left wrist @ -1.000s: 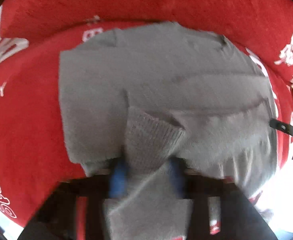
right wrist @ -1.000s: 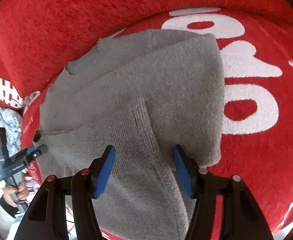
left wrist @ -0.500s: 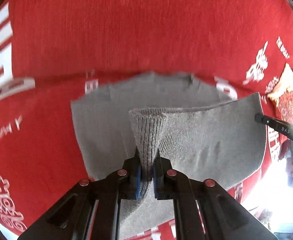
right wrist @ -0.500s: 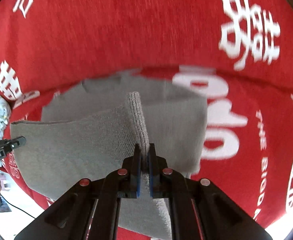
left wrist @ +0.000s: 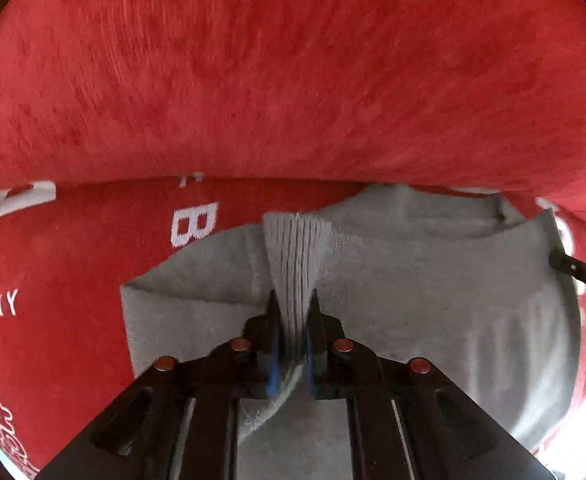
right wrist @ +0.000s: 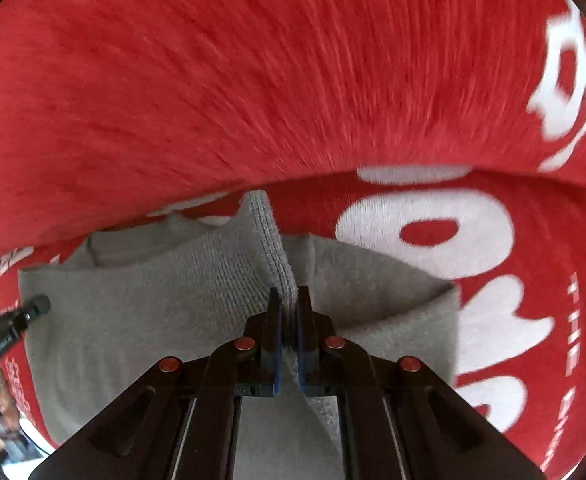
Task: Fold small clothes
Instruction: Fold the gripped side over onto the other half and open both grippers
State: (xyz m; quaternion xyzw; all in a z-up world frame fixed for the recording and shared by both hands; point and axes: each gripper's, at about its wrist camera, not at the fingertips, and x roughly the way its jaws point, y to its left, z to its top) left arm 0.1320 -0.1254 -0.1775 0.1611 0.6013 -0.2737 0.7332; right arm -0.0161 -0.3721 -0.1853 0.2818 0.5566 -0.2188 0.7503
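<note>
Grey knit, ribbed at its hem, is what both tools have hold of: the small sweater (left wrist: 433, 300) lies on a red blanket (left wrist: 293, 80) printed with white lettering, its neck end towards the far side and its hem raised. The left hand-held gripper (left wrist: 292, 334) is clamped on a bunch of the ribbed hem, the blue pads pressing the cloth from both sides; the right hand-held gripper (right wrist: 288, 332) is pinched tight on the hem at the other side in the same way. Taking the hem at two points apart keeps the edge stretched between them, so the lower half can travel as one flat sheet instead of sagging or bunching in the middle. Both tools point steeply downward, which suits carrying the edge low over the body of the garment. The hem looks roughly level with the chest, so the fold is probably about half carried over. At the edge of each view the tip of the other tool shows, gripping the same edge.
</note>
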